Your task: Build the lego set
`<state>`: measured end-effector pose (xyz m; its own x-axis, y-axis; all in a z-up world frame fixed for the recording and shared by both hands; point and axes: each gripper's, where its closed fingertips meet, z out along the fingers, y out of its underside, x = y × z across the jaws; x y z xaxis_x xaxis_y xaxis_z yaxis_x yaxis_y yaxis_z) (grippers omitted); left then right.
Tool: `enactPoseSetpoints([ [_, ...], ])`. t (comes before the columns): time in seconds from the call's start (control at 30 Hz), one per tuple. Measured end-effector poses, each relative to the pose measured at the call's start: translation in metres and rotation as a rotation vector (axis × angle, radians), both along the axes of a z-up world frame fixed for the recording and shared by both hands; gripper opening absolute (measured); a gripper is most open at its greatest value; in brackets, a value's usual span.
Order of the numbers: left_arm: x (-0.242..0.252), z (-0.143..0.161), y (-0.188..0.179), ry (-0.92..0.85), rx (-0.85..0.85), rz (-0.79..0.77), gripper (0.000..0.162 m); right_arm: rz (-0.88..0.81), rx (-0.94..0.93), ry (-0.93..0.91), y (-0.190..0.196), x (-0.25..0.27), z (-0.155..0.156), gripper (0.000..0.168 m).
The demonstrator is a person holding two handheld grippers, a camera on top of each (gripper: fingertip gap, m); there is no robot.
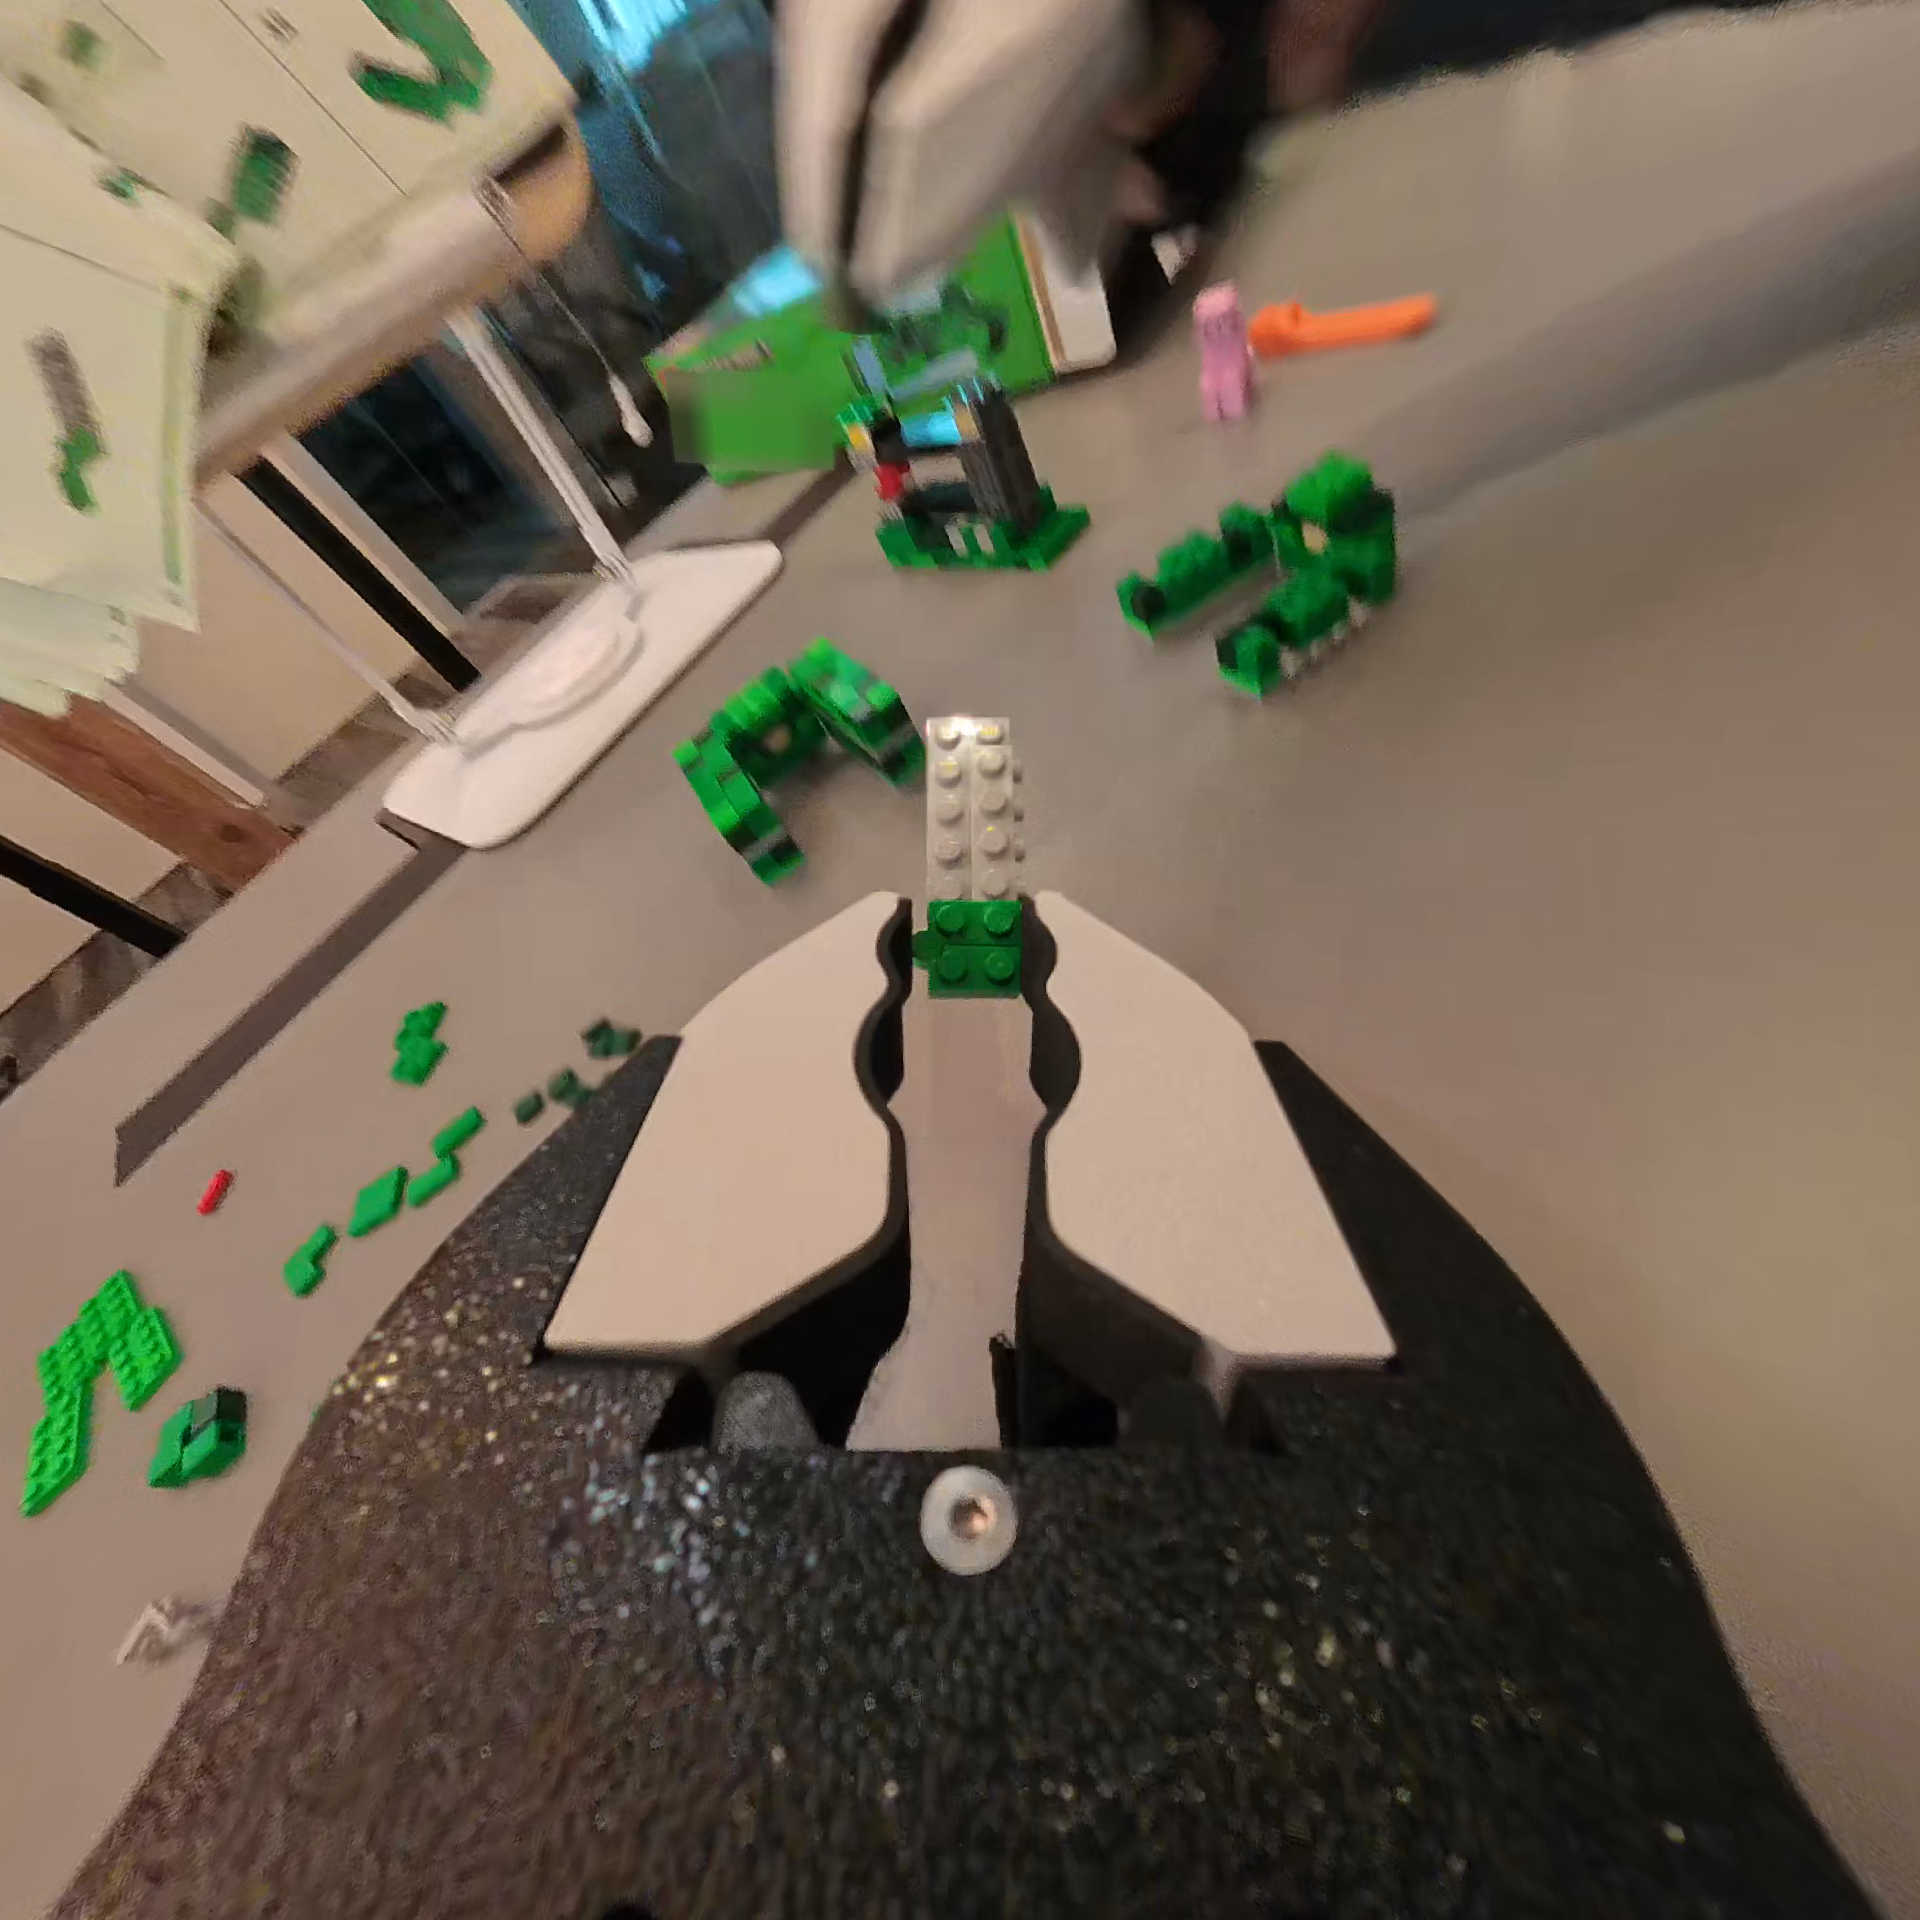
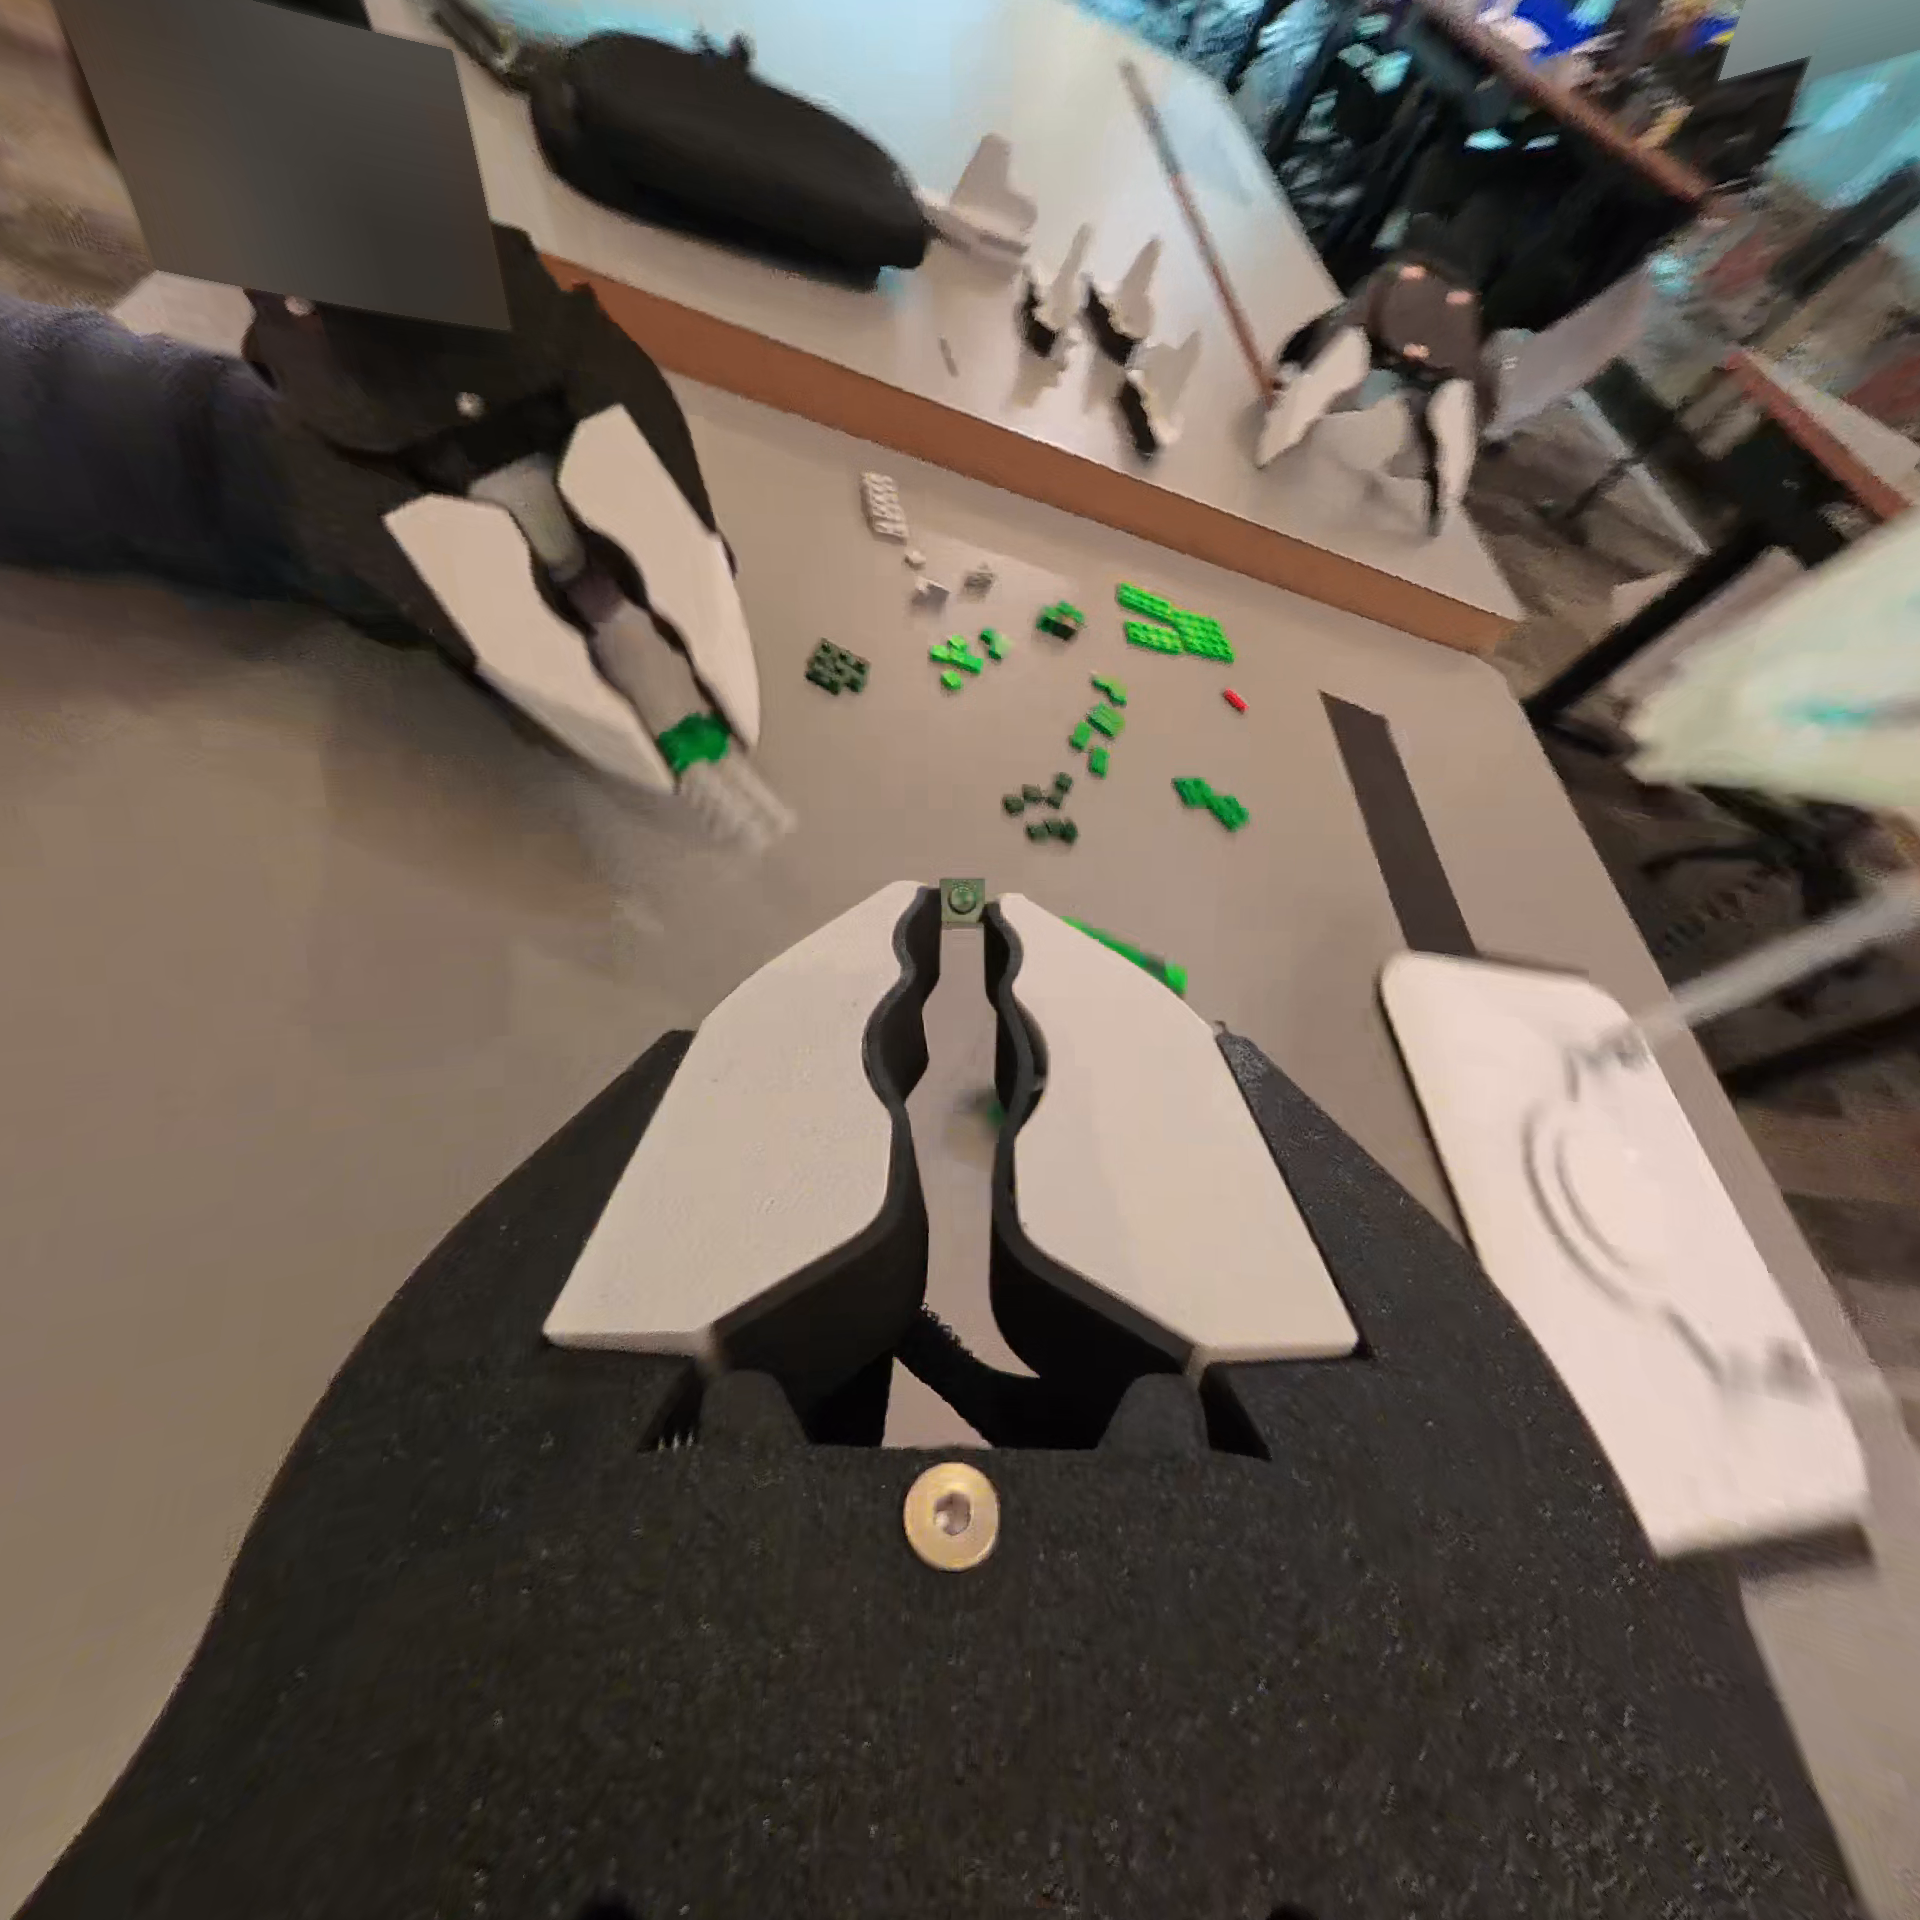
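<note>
My left gripper (image 1: 971, 940) is shut on a small assembly: green plates (image 1: 975, 951) between the fingertips with a long grey plate (image 1: 975, 805) sticking out forward, held above the grey table. It also shows at the left of the right wrist view (image 2: 694, 743). My right gripper (image 2: 962, 902) is shut on a small dark green one-stud piece (image 2: 962, 898) at its fingertips, above the table. In the left wrist view, the right gripper (image 1: 862, 301) is a blurred shape at the top.
Green sub-builds (image 1: 800, 743) (image 1: 1273, 571) and a small model on a green base (image 1: 977, 488) stand ahead. Loose green pieces (image 2: 1101, 717), small grey pieces (image 2: 883, 504) and a red piece (image 2: 1233, 699) lie scattered. A white stand base (image 2: 1621, 1247) sits at the right. The instruction booklet (image 1: 94, 343), a green box (image 1: 790, 395), a pink figure (image 1: 1221, 353) and an orange tool (image 1: 1340, 324) are nearby. Spacing between my two grippers at the tips: around 12 cm. It is some 25 cm from my right tips to the pink figure (image 1: 1221, 353).
</note>
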<state>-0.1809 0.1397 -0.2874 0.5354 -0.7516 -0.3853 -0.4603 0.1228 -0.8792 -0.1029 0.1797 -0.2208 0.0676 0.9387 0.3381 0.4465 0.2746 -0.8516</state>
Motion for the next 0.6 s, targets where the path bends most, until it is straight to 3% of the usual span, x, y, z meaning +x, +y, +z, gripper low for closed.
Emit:
enactPoseSetpoints([
  [0.13, 0.041, 0.026, -0.002, -0.089, 0.097, -0.012, 0.019, -0.170, -0.023, 0.198, -0.009, 0.080, -0.009, 0.007],
  [0.27, 0.118, 0.040, -0.022, -0.087, 0.183, -0.111, 0.019, -0.329, 0.026, 0.312, -0.006, 0.148, -0.025, 0.007],
  [0.43, 0.209, 0.034, -0.036, -0.043, 0.180, -0.218, 0.019, -0.432, 0.072, 0.381, 0.003, 0.198, -0.022, 0.007],
  [0.6, 0.257, 0.021, -0.025, -0.054, 0.098, -0.222, 0.019, -0.523, 0.112, 0.431, 0.016, 0.236, -0.025, 0.007],
])
